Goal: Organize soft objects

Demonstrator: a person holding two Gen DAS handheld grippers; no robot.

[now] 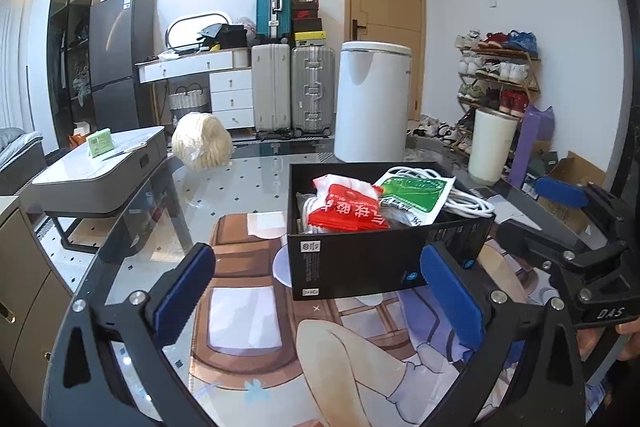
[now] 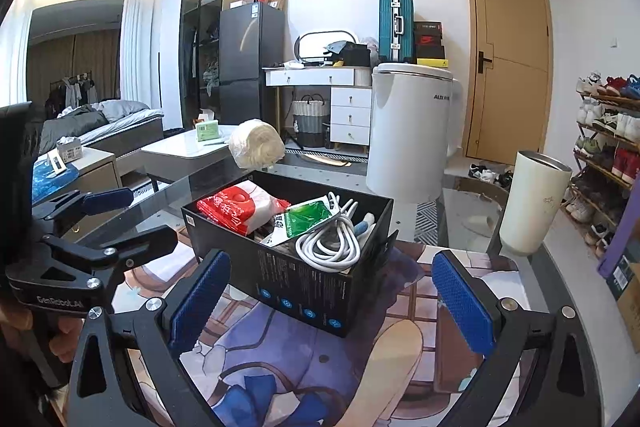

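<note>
A black cardboard box (image 1: pixel 360 263) (image 2: pixel 304 287) stands on a printed mat on the glass table. It holds a red-and-white plastic packet (image 1: pixel 348 211) (image 2: pixel 236 207), a green-and-white packet (image 1: pixel 416 193) (image 2: pixel 306 217) and a coiled white cable (image 1: pixel 464 201) (image 2: pixel 328 247). My left gripper (image 1: pixel 320 287) is open and empty just in front of the box. My right gripper (image 2: pixel 332 295) is open and empty, its fingers either side of the box's near corner. Each gripper shows in the other's view: the right one (image 1: pixel 576 227), the left one (image 2: pixel 100 223).
A cream yarn-like bundle (image 1: pixel 202 141) (image 2: pixel 258 143) lies at the table's far edge. A white tumbler (image 2: pixel 532 203) (image 1: pixel 492 147) stands right of the box. A white cylindrical appliance (image 1: pixel 370 107), suitcases, a shoe rack and a low side table stand beyond.
</note>
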